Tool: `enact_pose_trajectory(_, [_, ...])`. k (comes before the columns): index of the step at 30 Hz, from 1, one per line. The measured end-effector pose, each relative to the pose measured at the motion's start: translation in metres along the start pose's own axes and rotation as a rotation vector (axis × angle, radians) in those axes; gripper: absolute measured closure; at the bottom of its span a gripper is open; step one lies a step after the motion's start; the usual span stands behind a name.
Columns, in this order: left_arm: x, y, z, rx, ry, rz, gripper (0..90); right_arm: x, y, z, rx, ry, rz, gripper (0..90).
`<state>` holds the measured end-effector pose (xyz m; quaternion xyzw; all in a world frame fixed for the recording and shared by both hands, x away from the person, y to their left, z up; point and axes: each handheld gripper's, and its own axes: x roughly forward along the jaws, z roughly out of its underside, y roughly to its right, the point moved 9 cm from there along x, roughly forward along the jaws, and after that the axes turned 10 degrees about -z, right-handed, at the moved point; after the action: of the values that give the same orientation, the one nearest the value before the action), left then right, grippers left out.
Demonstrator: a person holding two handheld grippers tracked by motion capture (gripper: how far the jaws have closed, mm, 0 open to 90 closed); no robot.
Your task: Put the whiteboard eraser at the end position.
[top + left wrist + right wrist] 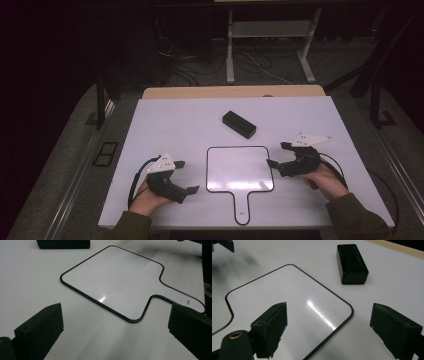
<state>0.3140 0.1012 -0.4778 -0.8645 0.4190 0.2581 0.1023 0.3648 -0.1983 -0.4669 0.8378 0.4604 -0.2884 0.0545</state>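
Tongs on the right (276,154) stand open with nothing between the jaws, low in the frame's right half, their tips just off the right edge of the small handled whiteboard (240,169); in the right gripper view the two black jaws straddle the board's near rounded corner without touching it. Left tongs (186,176) are open and empty as well, resting at lower left beside the board, pointed toward its left edge and handle. The whiteboard lies flat at lower centre of the white desk (165,120), handle toward the bottom of the frame. A black eraser block (239,124) sits apart from it, above and slightly right of centre. Judging from this, the thin board hugging the desk is the trouble: a jaw coming in level may skid over the glossy face or shove the board sideways instead of getting under its rim.
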Motion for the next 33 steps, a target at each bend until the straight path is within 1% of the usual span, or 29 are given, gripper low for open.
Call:
enact_pose_trajectory(4, [0.0,0.001,0.0,-0.002,0.001,0.001,0.0,-0.006,-0.004,0.012,0.002,0.003,0.009,13.1])
enact_pose_trajectory(7, [0.0,0.001,-0.001,-0.004,0.002,0.001,0.0,-0.012,-0.008,0.019,0.008,0.009,0.005,13.1])
enact_pose_trajectory(10, [0.0,0.001,-0.001,-0.004,0.002,0.001,0.0,-0.017,-0.01,0.027,0.009,0.001,0.006,13.1])
enact_pose_trajectory(14, [0.0,0.001,-0.001,-0.003,0.0,0.001,0.0,-0.025,-0.012,0.036,0.025,0.003,0.003,13.1])
enact_pose_trajectory(17, [0.0,0.001,-0.001,-0.001,0.0,0.0,0.0,-0.03,-0.013,0.042,0.024,0.003,0.0,13.1])
enact_pose_trajectory(18, [0.0,0.0,0.0,0.004,-0.004,0.001,0.0,-0.031,-0.014,0.045,0.024,-0.002,0.0,13.1])
enact_pose_trajectory(23, [0.0,0.001,0.0,0.0,-0.004,0.0,0.0,-0.037,-0.012,0.056,0.036,-0.011,0.006,13.1])
enact_pose_trajectory(28, [0.0,0.001,-0.001,0.004,-0.003,-0.002,0.0,-0.043,-0.011,0.063,0.041,-0.018,0.017,13.1])
enact_pose_trajectory(33, [0.001,0.002,-0.001,0.006,-0.004,0.0,0.0,-0.045,-0.009,0.068,0.033,-0.03,0.022,13.1])
